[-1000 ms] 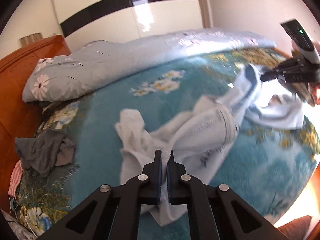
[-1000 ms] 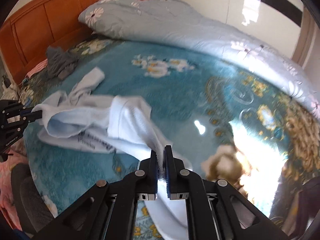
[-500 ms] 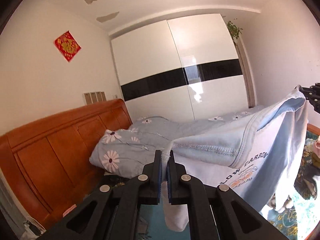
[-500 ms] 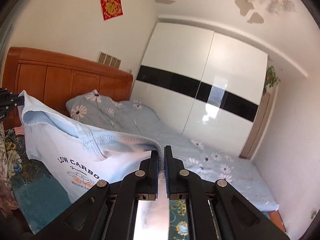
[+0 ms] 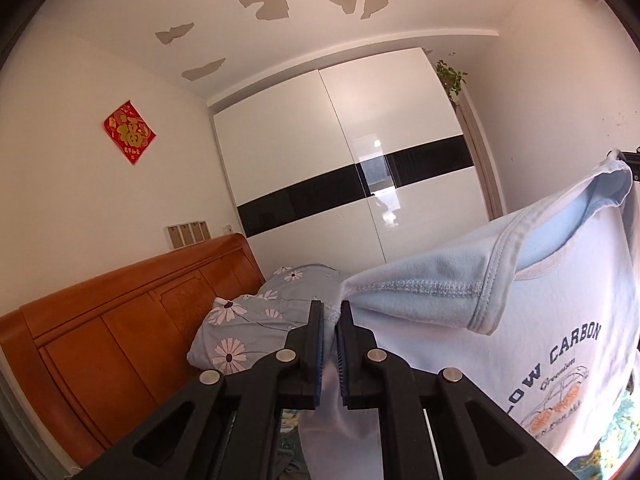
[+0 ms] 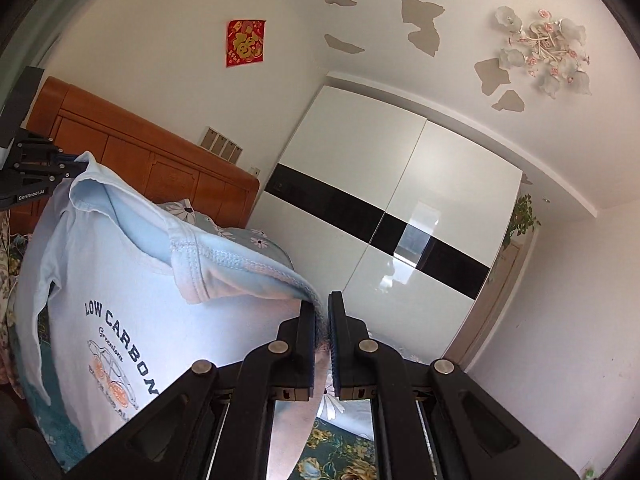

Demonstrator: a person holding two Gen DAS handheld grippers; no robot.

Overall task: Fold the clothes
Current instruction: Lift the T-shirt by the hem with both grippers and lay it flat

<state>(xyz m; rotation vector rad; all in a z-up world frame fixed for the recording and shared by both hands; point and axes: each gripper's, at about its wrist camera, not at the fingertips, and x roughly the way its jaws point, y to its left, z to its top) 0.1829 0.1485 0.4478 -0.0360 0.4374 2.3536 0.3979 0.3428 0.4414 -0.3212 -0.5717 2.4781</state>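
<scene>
A light blue T-shirt [image 5: 540, 340] printed "LOW CARBON" hangs spread in the air between both grippers, held by its shoulders with the collar sagging in the middle. My left gripper [image 5: 328, 309] pinches one shoulder seam; its jaws are opening slightly with the cloth still between the pads. In the right wrist view my right gripper [image 6: 322, 305] is shut on the other shoulder of the T-shirt [image 6: 120, 288]. That view also has the left gripper [image 6: 78, 165] at the far left edge. The right gripper [image 5: 629, 162] barely peeks in at the right edge of the left wrist view.
An orange wooden headboard [image 5: 120, 340] and a pale floral quilt [image 5: 248, 320] lie behind the shirt. A white wardrobe [image 5: 360, 200] with a black band fills the far wall. Teal floral bedding [image 6: 340, 452] lies below the grippers.
Both grippers rose from the bed and tilted up to near level, lifting the shirt off the bedding until it hangs spread between them. In the last half second they shifted only slightly.
</scene>
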